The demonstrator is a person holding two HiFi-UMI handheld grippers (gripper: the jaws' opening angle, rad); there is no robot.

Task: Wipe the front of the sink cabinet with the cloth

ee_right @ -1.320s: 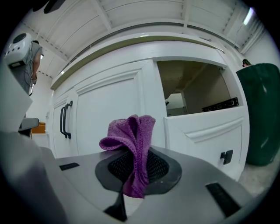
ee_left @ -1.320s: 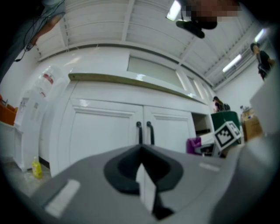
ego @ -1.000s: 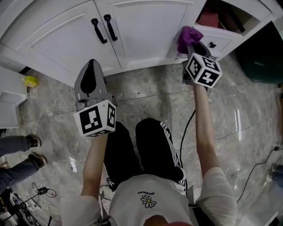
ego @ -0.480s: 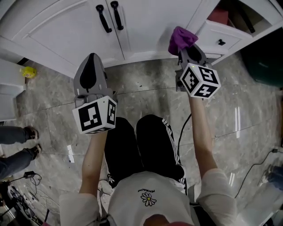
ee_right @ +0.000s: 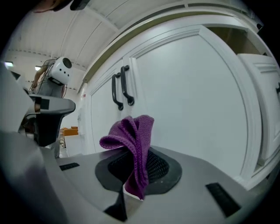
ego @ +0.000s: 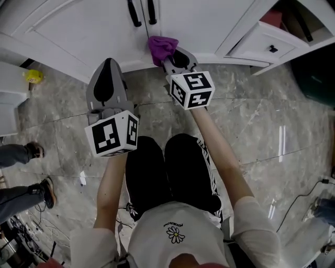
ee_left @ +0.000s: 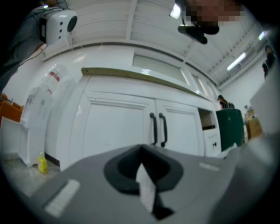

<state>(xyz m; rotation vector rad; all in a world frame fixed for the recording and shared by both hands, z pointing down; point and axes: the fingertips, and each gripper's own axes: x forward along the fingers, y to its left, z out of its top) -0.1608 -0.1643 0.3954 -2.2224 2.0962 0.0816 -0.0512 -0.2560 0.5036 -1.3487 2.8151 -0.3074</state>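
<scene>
Pinching cloth [ego: 160, 47], right claw [ego: 168, 56] faces cabinet handles [ego: 142, 11].

Left tool [ego: 108, 67] closed, right tool [ego: 170, 56] pinching cloth [ego: 161, 46].

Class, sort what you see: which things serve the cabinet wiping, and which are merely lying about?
For the job: purple cloth, right gripper holding it, white cabinet doors.
Lying about: yellow bottle, green bin, floor cable.
</scene>
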